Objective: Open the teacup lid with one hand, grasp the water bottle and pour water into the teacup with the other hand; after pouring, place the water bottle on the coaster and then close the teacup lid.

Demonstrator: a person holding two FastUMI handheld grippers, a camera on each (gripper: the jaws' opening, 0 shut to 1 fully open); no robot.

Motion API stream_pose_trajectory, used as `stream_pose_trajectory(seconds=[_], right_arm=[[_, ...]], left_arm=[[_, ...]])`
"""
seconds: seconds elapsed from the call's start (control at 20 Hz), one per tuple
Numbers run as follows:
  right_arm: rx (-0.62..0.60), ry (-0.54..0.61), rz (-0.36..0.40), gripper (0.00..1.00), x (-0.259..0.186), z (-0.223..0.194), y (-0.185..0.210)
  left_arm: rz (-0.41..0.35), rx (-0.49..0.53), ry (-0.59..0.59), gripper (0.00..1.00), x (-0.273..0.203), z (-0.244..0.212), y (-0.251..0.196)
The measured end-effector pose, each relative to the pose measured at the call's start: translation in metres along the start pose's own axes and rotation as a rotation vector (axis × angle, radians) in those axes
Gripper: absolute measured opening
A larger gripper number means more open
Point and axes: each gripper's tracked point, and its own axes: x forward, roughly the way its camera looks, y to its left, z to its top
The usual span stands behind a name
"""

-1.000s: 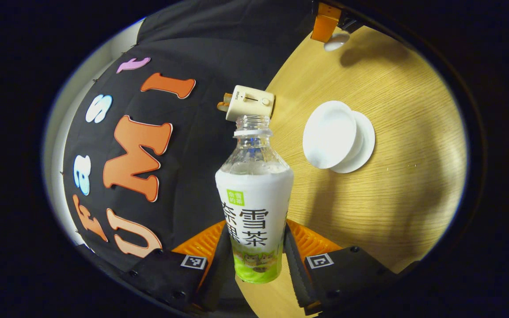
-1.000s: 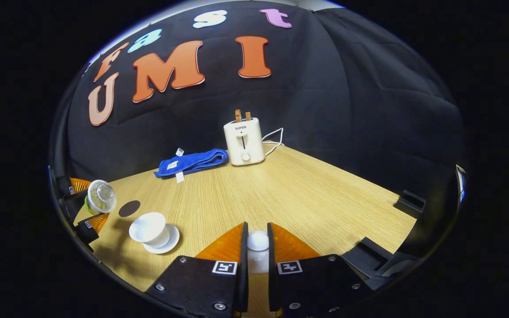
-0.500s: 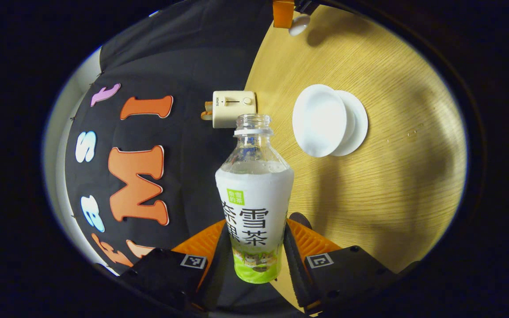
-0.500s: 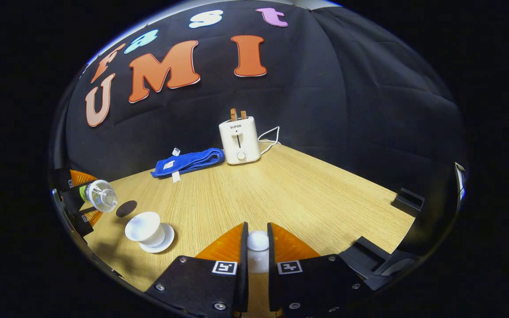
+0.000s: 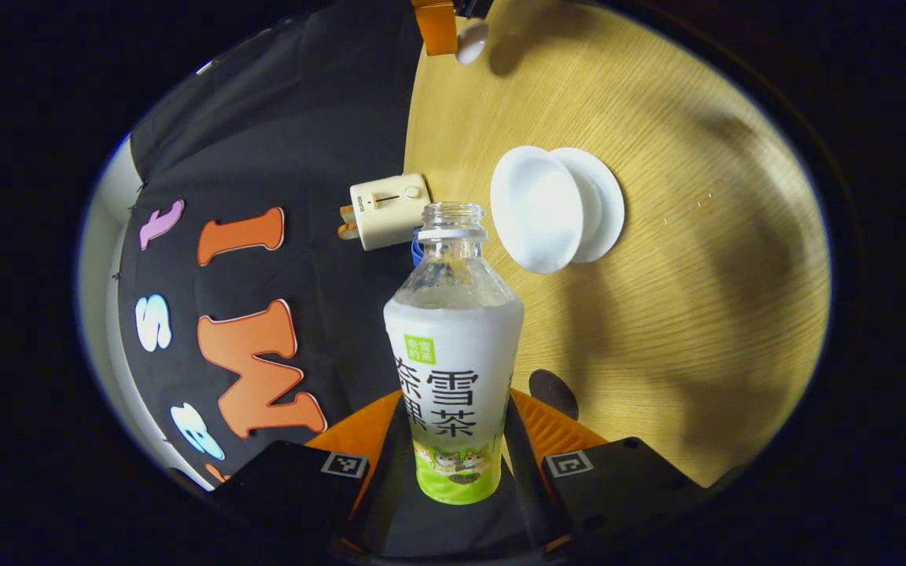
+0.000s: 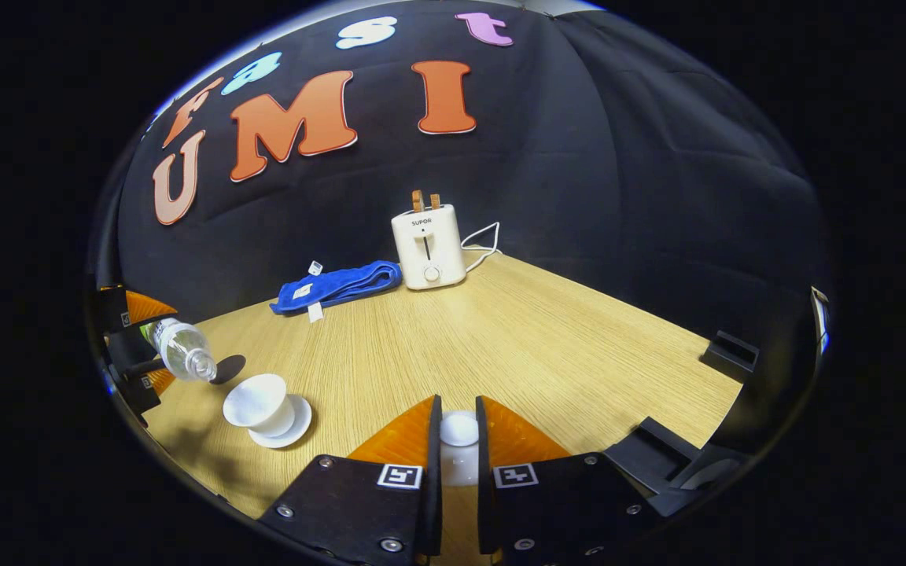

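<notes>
**Bottle tipped beside uncovered teacup, lid held off to one side**

Left gripper (image 5: 457, 452): clenched on the water bottle (image 5: 453, 369), one finger pressing each side of the labelled lower body. Bottle uncapped, clear upper part showing water inside. In the right gripper view the same bottle (image 6: 180, 350) is tilted, its mouth angled down toward the teacup and close beside it, above the table; the left gripper (image 6: 134, 346) shows at the far left edge there.

Right gripper (image 6: 454, 460): fingers closed on the teacup lid (image 6: 459, 430), a small white rounded piece gripped between them, held near the table's front. In the left gripper view the right gripper (image 5: 441, 23) and the lid (image 5: 471, 41) appear at the top edge, well apart from the cup.

Teacup (image 5: 538, 208): white, uncovered, standing on a white saucer (image 5: 602, 200) on the table (image 5: 697, 299). In the right gripper view the teacup (image 6: 258, 402) sits at the left front of the table.

Coaster (image 5: 554, 393): dark round disc lying flat on the table, bare, just beside the bottle's lower part in the left gripper view; in the right gripper view the coaster (image 6: 227, 368) lies just behind the teacup, under the bottle's mouth.

Other items: cream toaster (image 6: 429, 250) with white cord at the table's back edge; blue towel (image 6: 339, 287) lying just beside it
</notes>
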Motion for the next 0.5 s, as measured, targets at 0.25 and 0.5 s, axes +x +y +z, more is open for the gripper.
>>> stream_pose_trajectory(seconds=[0.25, 0.5], right_arm=[[0.008, 0.006, -0.003, 0.19, 0.0, -0.003, -0.004], [0.006, 0.007, -0.005, 0.19, 0.0, -0.004, -0.005]], left_arm=[[-0.001, 0.059, 0.016, 0.7, 0.002, -0.004, 0.006], [0.012, 0.122, 0.006, 0.67, -0.001, 0.001, 0.013]])
